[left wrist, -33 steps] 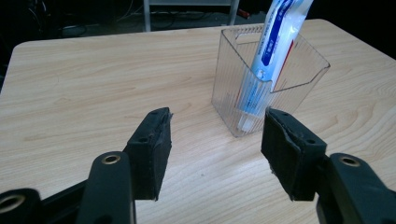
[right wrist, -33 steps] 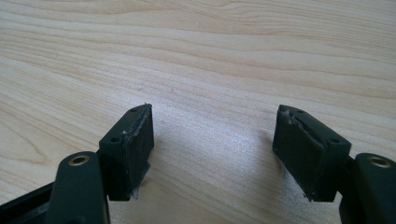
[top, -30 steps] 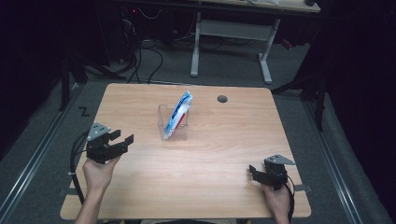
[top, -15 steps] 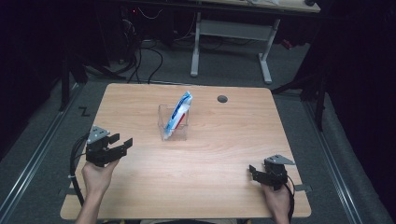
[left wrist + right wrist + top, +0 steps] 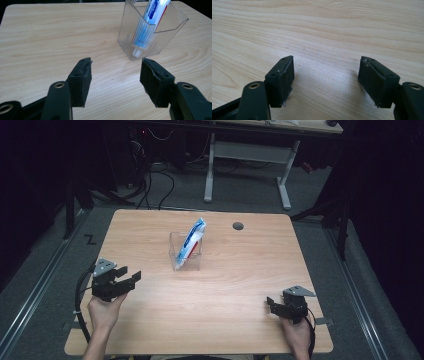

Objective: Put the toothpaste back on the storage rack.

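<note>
I have both grippers low over the wooden table point(image 5: 235, 285), and neither is carrying anything. The left gripper point(image 5: 131, 279) has its jaws spread wide with nothing between them, aimed across the near-left of the table toward the clear ribbed plastic holder point(image 5: 185, 255). The right gripper point(image 5: 272, 306) sits near the front right edge, jaws likewise spread and empty, over bare wood in its own view.

The thing I'm going after is the toothpaste tube point(image 5: 193, 239). It stands cap-down inside the holder, leaning toward the back right, with its crimped end poking above the rim. In the left gripper view the tube point(image 5: 147, 22) rests against the holder's wall point(image 5: 152, 32), and the holder stands just beyond my jaw tips.

What worries me most is the holder itself: it looks light and slick (and nothing pins it down), so if a jaw brushes its wall as I come in, I expect it to slide or tip over with the tube still inside. Squeezing the soft body of the tube too hard could dent it or let it slip from the pads. The lean also means a straight pull may drag the holder up with it. My right gripper is well apart from it all, too far to steady anything.
</note>
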The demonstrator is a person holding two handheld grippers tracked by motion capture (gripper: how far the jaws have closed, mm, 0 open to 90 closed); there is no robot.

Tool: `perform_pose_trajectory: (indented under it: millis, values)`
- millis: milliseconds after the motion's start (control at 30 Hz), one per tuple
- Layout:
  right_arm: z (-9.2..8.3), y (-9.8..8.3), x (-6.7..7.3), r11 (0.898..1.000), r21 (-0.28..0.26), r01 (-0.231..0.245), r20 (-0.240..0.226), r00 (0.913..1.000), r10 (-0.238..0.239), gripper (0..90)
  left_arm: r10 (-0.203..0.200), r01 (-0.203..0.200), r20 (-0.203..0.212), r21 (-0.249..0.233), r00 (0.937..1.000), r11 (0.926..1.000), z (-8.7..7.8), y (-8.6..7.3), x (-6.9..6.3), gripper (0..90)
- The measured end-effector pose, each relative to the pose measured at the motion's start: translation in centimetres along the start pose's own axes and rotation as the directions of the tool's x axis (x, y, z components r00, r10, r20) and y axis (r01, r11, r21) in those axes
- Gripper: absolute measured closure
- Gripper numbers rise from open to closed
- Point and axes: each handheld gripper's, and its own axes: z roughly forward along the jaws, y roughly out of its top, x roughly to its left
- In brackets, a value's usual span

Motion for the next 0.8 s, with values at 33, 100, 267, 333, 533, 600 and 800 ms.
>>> perform_pose_trajectory:
  millis: [33,100,267,333,533,600,800]
  values:
    - [0.0,0.0,0.0,1.0,0.0,-0.002,0.0,1.0,0.002,29.1,-0.005,0.005,0.001,-0.001,1.0,1.0,0.0,-0.1,0.0,42.8]
    - [0.0,0.0,0.0,1.0,0.0,0.0,0.0,1.0,0.0,29.1,-0.012,0.012,0.003,0.0,0.9999,0.9999,0.1,-0.4,0.0,42.8]
    - [0.0,0.0,0.0,1.0,0.0,0.0,0.0,1.0,0.0,29.1,-0.021,0.021,0.008,0.008,0.9997,0.9998,0.3,-0.8,0.0,42.8]
    - [0.0,0.0,0.0,1.0,0.0,0.0,0.0,1.0,0.0,29.1,-0.023,0.023,0.008,0.008,0.9997,0.9997,0.3,-0.9,0.0,42.8]
    - [0.0,0.0,0.0,1.0,0.0,0.0,0.0,1.0,0.0,29.1,-0.034,0.034,0.008,0.011,0.9994,0.9994,0.4,-1.4,0.1,42.8]
    - [0.0,0.0,0.0,1.0,0.0,0.0,0.0,1.0,0.0,29.1,-0.034,0.034,0.005,0.016,0.9994,0.9993,0.5,-1.6,0.0,42.8]
    - [0.0,0.0,0.0,1.0,0.0,0.0,0.001,1.0,0.0,29.0,-0.045,0.045,0.004,0.025,0.999,0.9987,0.7,-2.2,0.1,42.8]
